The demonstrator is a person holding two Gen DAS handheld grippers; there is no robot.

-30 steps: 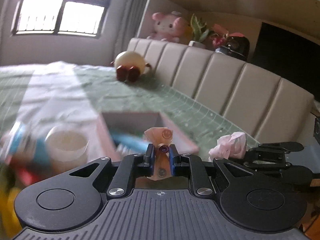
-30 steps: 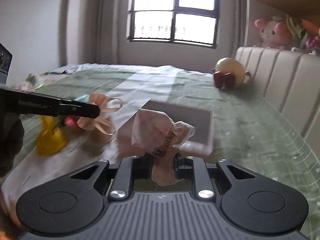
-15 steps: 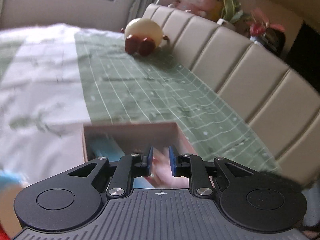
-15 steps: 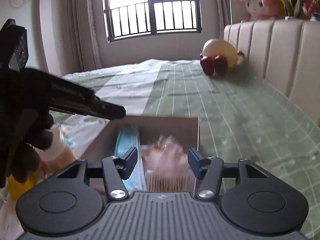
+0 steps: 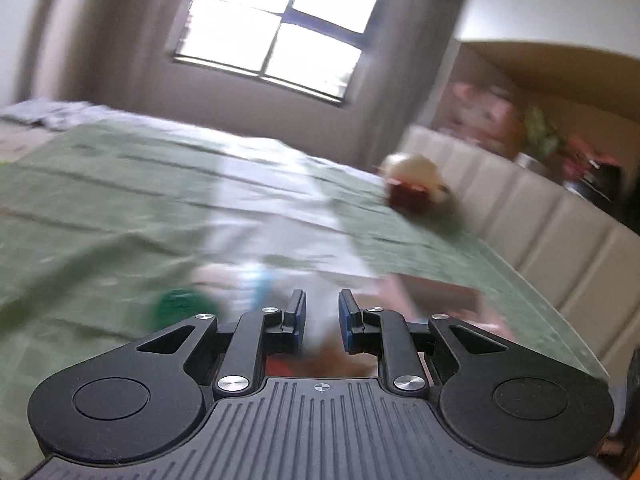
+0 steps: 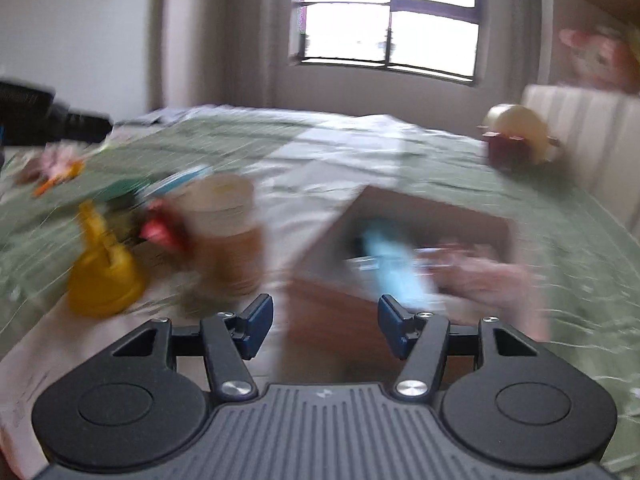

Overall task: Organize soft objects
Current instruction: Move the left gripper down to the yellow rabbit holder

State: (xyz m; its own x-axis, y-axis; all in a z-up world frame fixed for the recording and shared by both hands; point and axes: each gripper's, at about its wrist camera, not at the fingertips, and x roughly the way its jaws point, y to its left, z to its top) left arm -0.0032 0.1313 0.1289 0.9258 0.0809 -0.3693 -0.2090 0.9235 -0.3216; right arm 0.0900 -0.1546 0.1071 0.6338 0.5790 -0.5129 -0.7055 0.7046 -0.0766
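A window lights the green-and-white bedcover (image 6: 240, 136), everything smeared by motion blur. The open box (image 6: 436, 224) lies mid-bed, holding a blue item and a pink bundle (image 6: 484, 276), neither clearly readable. The right gripper (image 6: 326, 322), which clamped that bundle a second ago, has just opened wide and empty. The left gripper (image 5: 322, 320) stands narrowly parted, empty.

Open green bedspread (image 6: 580, 264) lies clear to the right of the cardboard box (image 6: 404, 240). To its left, passage is blocked by a tan jar (image 6: 228, 236), a yellow toy (image 6: 102, 276) and small blurred items close together. A cream plush (image 6: 520, 136) sits far back.
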